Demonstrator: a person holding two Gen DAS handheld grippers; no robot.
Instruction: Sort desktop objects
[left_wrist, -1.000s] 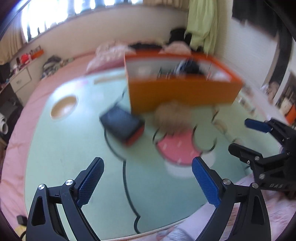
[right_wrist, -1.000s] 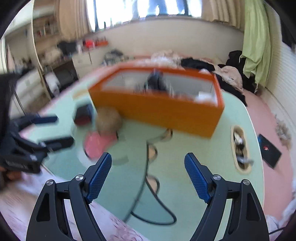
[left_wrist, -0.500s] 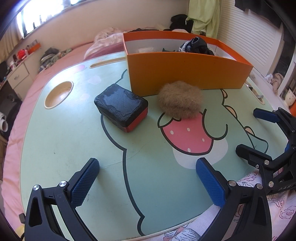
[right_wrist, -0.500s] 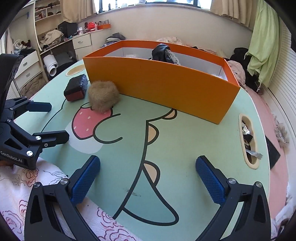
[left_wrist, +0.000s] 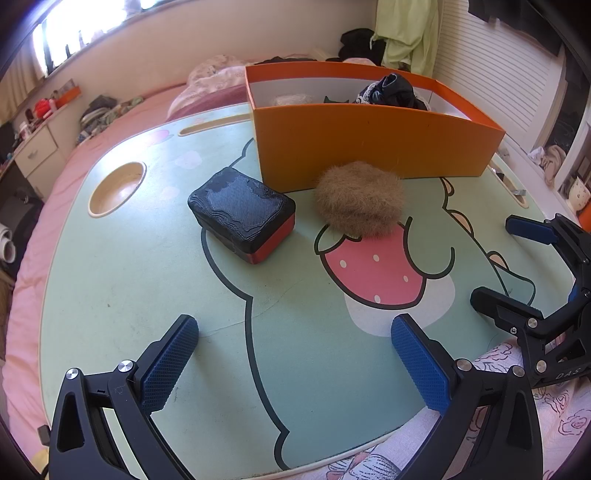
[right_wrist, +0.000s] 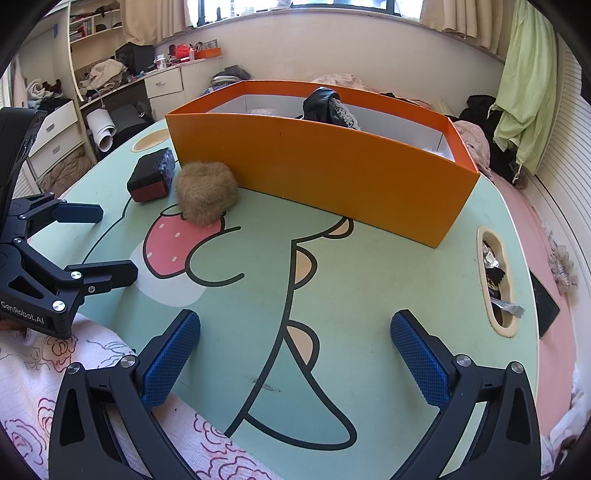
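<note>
Holding both tools over the near edge of the table (left_wrist: 110, 295), nothing gripped. Left gripper (left_wrist: 295, 354) and right gripper (right_wrist: 295, 350) have both just been opening and now stand fully apart, empty, nothing between the pads. Views were smeared a second ago, sharp now, so I read this as settled and ready for a first pick; sorting not started on the loose items. Landmark: orange box (left_wrist: 369, 144). Black block (left_wrist: 242, 212) sits just beside its left front corner, furry ball (left_wrist: 360, 199) touches its front wall. Dark cloth (left_wrist: 391, 92) is already inside the box. Both loose items lie ahead of my left gripper, well apart from its pads; the ball is likelier the nearer reach.
</note>
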